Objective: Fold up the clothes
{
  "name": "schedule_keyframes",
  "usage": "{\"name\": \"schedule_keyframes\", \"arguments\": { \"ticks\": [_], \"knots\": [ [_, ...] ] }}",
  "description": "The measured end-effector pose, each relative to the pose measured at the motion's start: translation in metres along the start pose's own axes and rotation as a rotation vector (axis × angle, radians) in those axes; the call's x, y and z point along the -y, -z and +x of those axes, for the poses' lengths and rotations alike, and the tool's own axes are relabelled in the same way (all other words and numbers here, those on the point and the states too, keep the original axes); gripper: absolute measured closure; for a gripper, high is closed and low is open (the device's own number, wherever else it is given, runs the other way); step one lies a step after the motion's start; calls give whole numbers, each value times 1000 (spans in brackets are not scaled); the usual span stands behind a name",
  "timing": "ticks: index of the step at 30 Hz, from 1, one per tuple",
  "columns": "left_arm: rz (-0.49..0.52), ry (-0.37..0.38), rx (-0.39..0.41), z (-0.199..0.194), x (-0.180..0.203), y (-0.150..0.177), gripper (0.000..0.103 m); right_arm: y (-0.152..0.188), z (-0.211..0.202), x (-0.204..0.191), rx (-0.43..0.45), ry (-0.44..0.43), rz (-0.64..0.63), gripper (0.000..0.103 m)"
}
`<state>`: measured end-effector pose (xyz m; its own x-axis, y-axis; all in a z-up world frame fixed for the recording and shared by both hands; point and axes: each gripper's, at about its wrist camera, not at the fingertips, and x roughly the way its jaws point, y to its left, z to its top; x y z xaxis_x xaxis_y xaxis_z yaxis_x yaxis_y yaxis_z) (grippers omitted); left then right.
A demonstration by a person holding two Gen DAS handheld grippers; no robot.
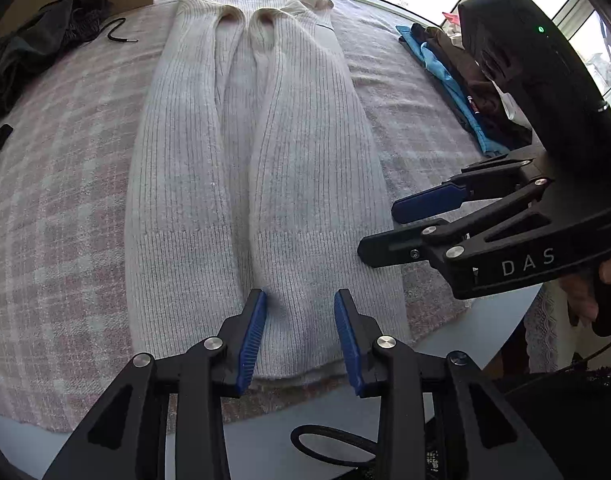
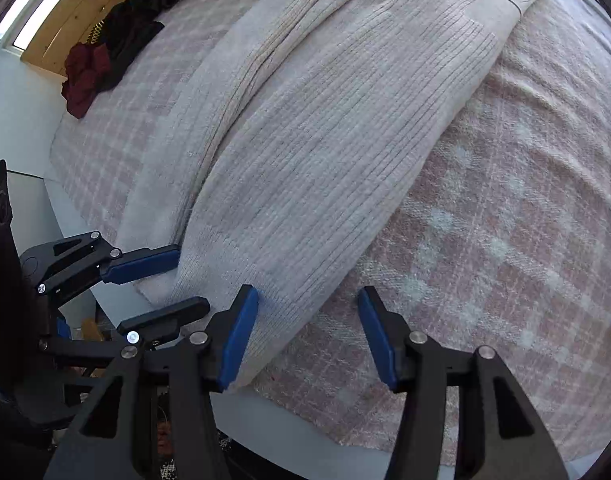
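Both jaws apart — left gripper [image 1: 301, 332] | right gripper [image 2: 307, 332] | over cream knit garment [image 1: 261, 184]

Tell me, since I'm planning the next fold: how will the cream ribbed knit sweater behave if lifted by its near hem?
The cream ribbed knit sweater would likely droop, since it lies limp on the pink checked blanket. Its thick knit suggests some weight. The fuzzy ribs should grip the open left gripper pads rather than slip.

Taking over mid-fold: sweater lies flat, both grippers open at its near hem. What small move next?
Probably lower both and pinch the hem. The left gripper and right gripper stand open at the sweater's near edge, holding nothing; its sides are already folded in on the blanket.
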<state>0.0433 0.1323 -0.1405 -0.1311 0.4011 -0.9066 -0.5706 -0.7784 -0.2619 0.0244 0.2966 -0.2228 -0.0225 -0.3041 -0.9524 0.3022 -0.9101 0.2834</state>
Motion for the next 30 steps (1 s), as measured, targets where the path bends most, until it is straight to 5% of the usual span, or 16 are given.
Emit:
{"name": "schedule_keyframes", "arguments": {
  "ticks": [2, 6, 11, 16, 24, 28, 30],
  "knots": [
    [21, -1, 0, 0, 4, 0, 75, 2, 1, -10, 4, 5, -64, 83],
    [-9, 146, 11, -6, 16, -4, 79, 3, -21, -2, -3, 52, -110, 93],
    [11, 39, -23, 5, 12, 3, 75, 2, -17, 17, -42, 44, -35, 93],
    [-71, 27, 48, -30, -12, 11, 69, -7, -54, 16, 130, 64, -71, 90],
    [-98, -59, 59, -34, -21, 25, 69, -49, -23, -22, 60, -64, -115, 90],
    [-57, -85, 57, -28, -21, 27, 68, -71, -7, -40, 24, -127, -136, 66],
    [-2, -111, 44, -19, -14, 25, 68, -73, -5, -45, 14, -127, -149, 64]
  ]
}}
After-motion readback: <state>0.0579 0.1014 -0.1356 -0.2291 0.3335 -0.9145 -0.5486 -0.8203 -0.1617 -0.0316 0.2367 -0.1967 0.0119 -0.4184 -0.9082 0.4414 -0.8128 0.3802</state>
